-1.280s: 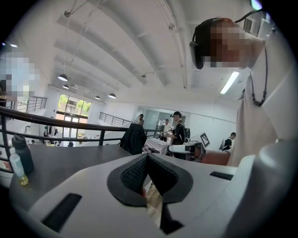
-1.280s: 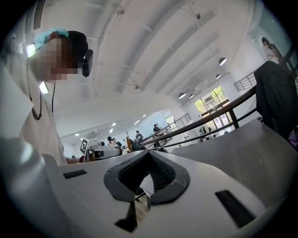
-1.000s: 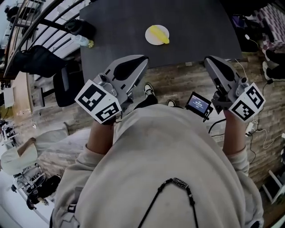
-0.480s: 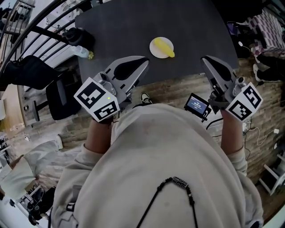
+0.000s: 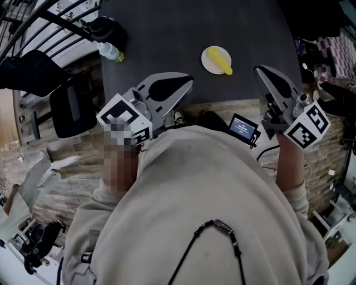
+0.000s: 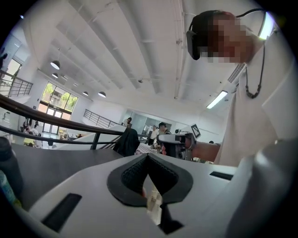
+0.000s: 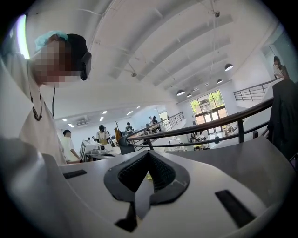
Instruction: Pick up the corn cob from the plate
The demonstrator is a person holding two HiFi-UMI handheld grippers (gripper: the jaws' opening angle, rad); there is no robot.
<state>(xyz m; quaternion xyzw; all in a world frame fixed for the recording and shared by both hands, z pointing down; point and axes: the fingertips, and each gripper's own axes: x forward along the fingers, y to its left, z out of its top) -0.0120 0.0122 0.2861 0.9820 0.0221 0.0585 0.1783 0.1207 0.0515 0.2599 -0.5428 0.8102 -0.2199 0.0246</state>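
A yellow corn cob [image 5: 221, 59] lies on a small white plate [image 5: 208, 62] near the front edge of the dark table [image 5: 167, 33] in the head view. My left gripper [image 5: 189, 82] points at the table's front edge, left of and nearer than the plate, with its jaws shut and nothing held. My right gripper [image 5: 259, 70] hangs just right of the plate, off the table's corner, also shut and empty. In the left gripper view the left gripper's [image 6: 148, 155] dark pads meet at a point. The right gripper [image 7: 149, 153] shows the same in its own view.
A water bottle [image 5: 111, 53] and a dark rounded object [image 5: 104, 26] sit at the table's left edge. A black chair [image 5: 69, 106] stands left of the table beside a railing [image 5: 44, 14]. A small screen device [image 5: 243, 128] lies on the wooden floor below the right gripper.
Both grippers have come closer to the table and the plate, which now sits lower and further right in the head view. Their jaws have stayed shut.
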